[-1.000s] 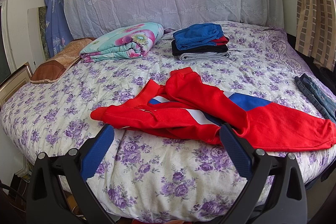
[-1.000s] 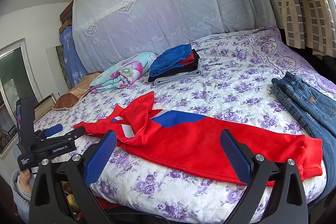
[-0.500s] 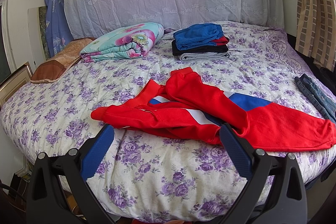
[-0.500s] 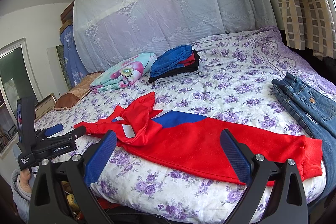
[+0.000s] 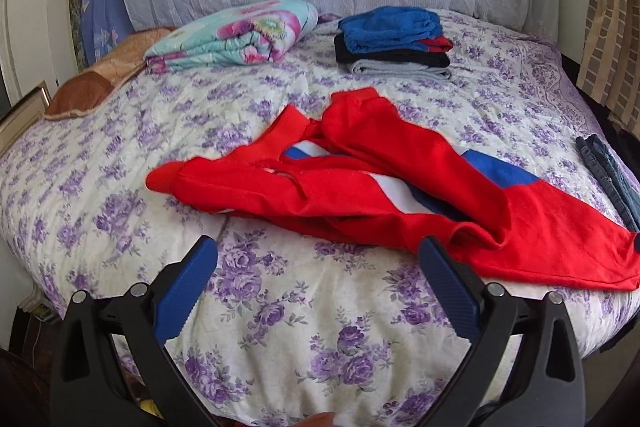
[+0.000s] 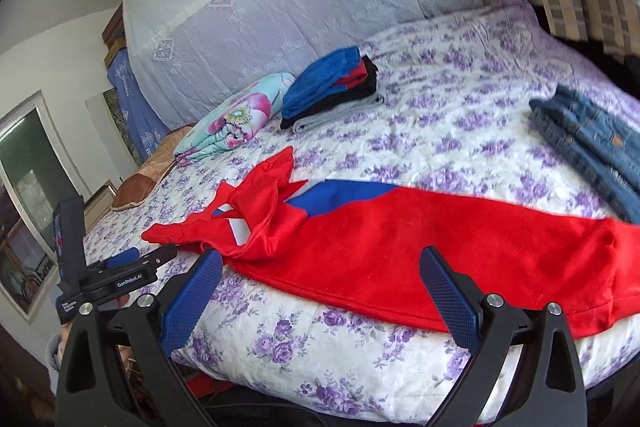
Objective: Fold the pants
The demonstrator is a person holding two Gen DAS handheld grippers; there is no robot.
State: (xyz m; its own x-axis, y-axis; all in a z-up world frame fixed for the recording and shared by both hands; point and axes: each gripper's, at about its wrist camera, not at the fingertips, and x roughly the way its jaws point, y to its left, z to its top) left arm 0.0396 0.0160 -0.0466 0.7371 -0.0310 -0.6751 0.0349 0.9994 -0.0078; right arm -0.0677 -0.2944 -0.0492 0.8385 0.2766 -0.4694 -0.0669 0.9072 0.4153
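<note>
"GenRobot.AI" marks the left hand-held gripper (image 6: 120,263); both spread empty before red pants (image 5: 360,187) along the bed's (image 5: 280,307) near edge.

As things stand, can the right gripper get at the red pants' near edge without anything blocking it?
Probably yes. The right gripper hangs open just short of the bed's edge, and the red pants lie directly ahead with only bare floral bedspread between. The jeans lie off to the side, clear of that path.
</note>
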